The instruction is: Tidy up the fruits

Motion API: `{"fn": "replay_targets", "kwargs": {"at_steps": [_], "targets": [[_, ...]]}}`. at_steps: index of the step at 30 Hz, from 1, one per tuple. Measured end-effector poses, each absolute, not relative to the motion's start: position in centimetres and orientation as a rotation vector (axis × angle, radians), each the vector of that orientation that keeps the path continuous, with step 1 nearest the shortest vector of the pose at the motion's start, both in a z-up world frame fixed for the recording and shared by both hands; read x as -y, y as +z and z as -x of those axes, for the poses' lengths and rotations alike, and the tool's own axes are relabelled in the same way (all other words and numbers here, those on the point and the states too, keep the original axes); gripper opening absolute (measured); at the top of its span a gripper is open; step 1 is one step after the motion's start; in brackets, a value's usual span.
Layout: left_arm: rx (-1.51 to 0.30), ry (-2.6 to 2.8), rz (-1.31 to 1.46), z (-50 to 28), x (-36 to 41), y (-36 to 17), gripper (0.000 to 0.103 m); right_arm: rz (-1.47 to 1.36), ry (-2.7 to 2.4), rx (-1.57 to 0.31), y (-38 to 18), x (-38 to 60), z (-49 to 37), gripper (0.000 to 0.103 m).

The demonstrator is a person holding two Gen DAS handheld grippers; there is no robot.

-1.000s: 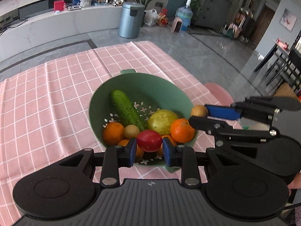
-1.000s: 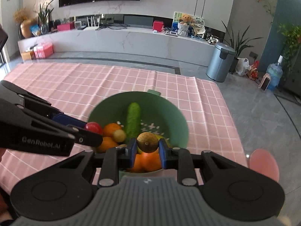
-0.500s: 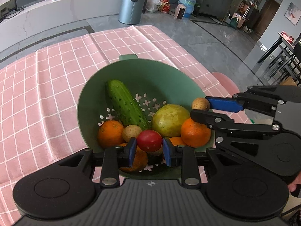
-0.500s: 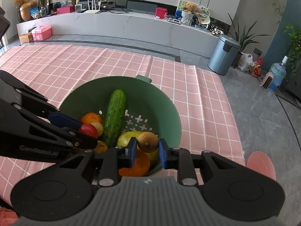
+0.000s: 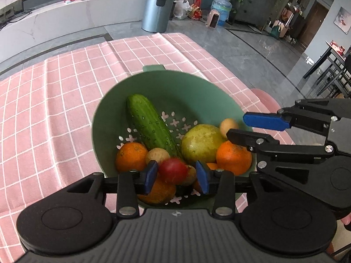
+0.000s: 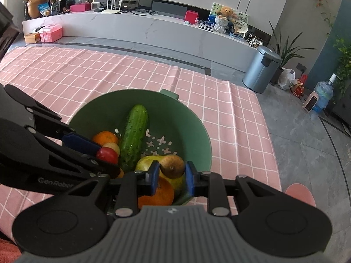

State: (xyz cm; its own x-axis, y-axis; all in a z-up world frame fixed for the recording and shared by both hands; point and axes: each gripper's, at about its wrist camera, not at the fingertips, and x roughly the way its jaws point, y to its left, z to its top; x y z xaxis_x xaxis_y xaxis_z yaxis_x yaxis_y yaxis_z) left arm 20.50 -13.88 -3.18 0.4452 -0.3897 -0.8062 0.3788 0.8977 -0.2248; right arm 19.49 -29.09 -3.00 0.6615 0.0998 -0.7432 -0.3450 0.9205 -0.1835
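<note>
Where the pink checked tablecloth (image 5: pixel 65 100) covers the table, a green colander (image 5: pixel 175 87) sits near its right edge, holding a cucumber (image 5: pixel 149 125) laid far-to-near, a yellow-green pear (image 5: pixel 200 142), several oranges (image 5: pixel 130 156) and a small tan fruit (image 5: pixel 156 154). Left gripper (image 5: pixel 176 172): jaws parted, a red tomato (image 5: pixel 173 169) between the pads; whether the right pad touches it, cannot tell. Right gripper (image 6: pixel 172 171): over the colander's near right rim, jaws narrowed around a small brown fruit (image 6: pixel 172 166); contact unclear. Each tool's black linkage crosses the other's view, hiding part of the near fruit. Beyond: grey pedal bin (image 6: pixel 261 72), water bottle (image 5: pixel 221 8), marble media bench (image 6: pixel 153 28).
</note>
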Motion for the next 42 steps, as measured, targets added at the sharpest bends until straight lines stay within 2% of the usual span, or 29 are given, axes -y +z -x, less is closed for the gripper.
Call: {"fn": "replay_targets", "kwargs": {"at_steps": [2, 3, 5, 8, 12, 15, 17, 24, 35, 37, 41, 42], "targets": [[-0.983, -0.459, 0.042, -20.2, 13.4, -2.6, 0.050, 0.320, 0.250, -0.813, -2.9, 29.2, -19.5, 0.024], [-0.970, -0.450, 0.057, -20.1, 13.2, -2.3, 0.052, 0.320, 0.246, -0.810, -2.8, 29.2, -19.5, 0.031], [-0.947, -0.437, 0.072, -19.8, 12.8, -1.6, 0.055, 0.323, 0.241, -0.798, -2.5, 29.1, -19.4, 0.036], [-0.913, -0.399, 0.042, -19.2, 12.5, -0.3, 0.055, 0.327, 0.240, -0.781, -1.7, 29.0, -19.1, 0.038], [-0.869, -0.331, 0.025, -17.5, 11.4, 1.5, 0.055, 0.316, 0.210, -0.723, 0.0, 28.8, -18.2, 0.055], [-0.808, -0.288, 0.006, -15.4, 10.3, 3.1, 0.056, 0.295, 0.201, -0.691, 1.2, 28.6, -17.1, 0.057], [-0.759, -0.259, -0.021, -13.9, 9.9, 4.1, 0.056, 0.281, 0.188, -0.660, 2.0, 28.3, -16.0, 0.064], [-0.610, -0.215, -0.092, -8.4, 8.6, 6.7, 0.068, 0.137, 0.165, -0.537, 4.9, 27.4, -10.8, 0.077], [-0.498, -0.152, -0.110, -2.6, 6.8, 6.7, 0.077, -0.009, 0.083, -0.352, 5.6, 25.1, -1.0, 0.088], [-0.499, -0.137, -0.121, -1.8, 6.5, 6.7, 0.077, 0.009, 0.076, -0.342, 5.2, 24.5, 0.2, 0.092], [-0.505, -0.096, -0.155, -0.5, 6.2, 6.9, 0.077, 0.044, 0.079, -0.344, 4.1, 23.2, 1.9, 0.093], [-0.504, -0.085, -0.154, -0.2, 6.0, 6.8, 0.081, 0.043, 0.085, -0.351, 3.9, 23.0, 2.1, 0.093]]}}
